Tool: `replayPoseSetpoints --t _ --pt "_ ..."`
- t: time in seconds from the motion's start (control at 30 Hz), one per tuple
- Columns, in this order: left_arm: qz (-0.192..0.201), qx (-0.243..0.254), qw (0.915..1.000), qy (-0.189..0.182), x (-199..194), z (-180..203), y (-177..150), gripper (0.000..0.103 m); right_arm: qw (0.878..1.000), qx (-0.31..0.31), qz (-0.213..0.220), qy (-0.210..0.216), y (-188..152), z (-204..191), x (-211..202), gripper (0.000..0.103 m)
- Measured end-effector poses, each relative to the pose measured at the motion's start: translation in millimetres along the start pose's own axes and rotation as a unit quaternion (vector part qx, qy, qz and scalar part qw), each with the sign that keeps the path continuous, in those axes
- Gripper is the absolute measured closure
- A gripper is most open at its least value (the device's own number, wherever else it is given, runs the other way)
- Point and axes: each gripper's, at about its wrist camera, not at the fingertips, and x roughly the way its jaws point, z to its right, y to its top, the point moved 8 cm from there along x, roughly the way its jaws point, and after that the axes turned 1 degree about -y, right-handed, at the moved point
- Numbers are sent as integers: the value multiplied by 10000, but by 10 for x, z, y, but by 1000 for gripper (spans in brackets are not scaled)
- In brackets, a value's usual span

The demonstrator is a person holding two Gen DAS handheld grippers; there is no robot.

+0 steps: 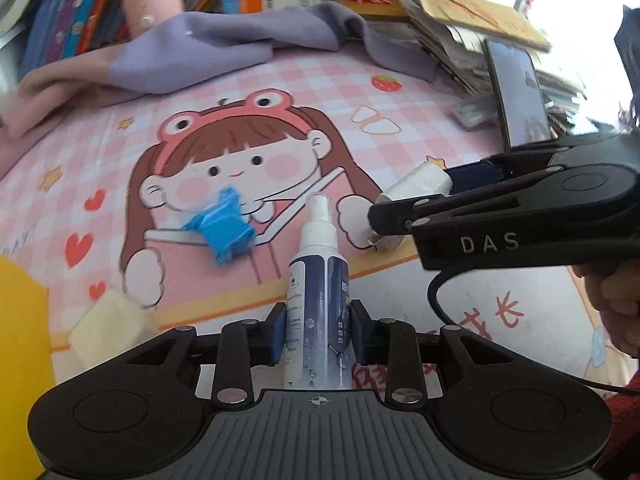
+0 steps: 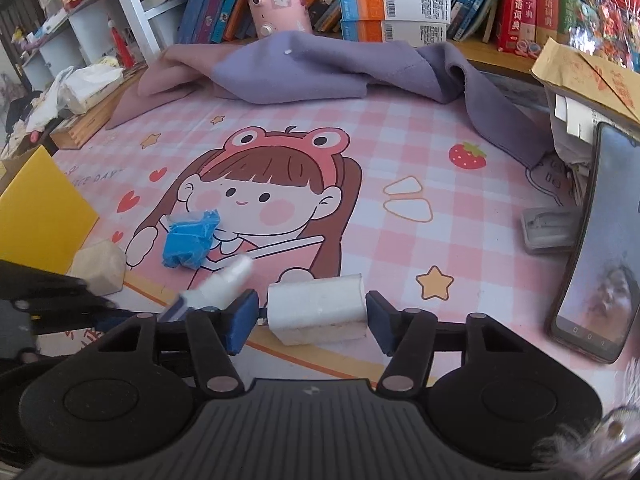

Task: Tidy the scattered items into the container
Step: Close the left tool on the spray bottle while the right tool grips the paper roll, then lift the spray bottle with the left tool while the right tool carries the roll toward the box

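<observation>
My left gripper is shut on a blue and white spray bottle, nozzle pointing forward over the pink cartoon mat. The bottle also shows in the right wrist view. My right gripper is open around a white plug-like block lying on the mat; its right pad touches the block and a gap remains on the left. The block shows in the left wrist view between the right gripper's fingers. A crumpled blue packet and a cream block lie on the mat. The yellow container stands at the left.
A purple and pink cloth lies across the back of the mat. A phone leans at the right against a paper stack, with a small grey case beside it. Books line the back.
</observation>
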Motion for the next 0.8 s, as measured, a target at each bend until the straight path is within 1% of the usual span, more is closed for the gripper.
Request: replayPoseSetpoints --t 0.03,0.2,0.33,0.47,0.67,0.8 --pt "31 -99 9999 8 -36 -27 -8 72 10000 -26 24 -19 9 6 -6 54" --pt "187 -528 9984 -71 -248 -96 -13 73 10000 -69 44 -34 3 8 -81 54" --pt "412 -647 9969 -158 -471 -80 -22 73 9997 -93 235 -8 0 -31 -252 54" --pt "510 -829 9951 -184 -633 -87 -78 73 9994 -41 353 57 -9 -74 -405 54" --pt "676 -998 9927 -103 -880 -129 -210 72 9986 -104 492 146 -83 -214 -653 54" --pt "773 -1078 9911 -77 -1016 -132 -315 73 9983 -157 543 105 -165 -266 -821 54"
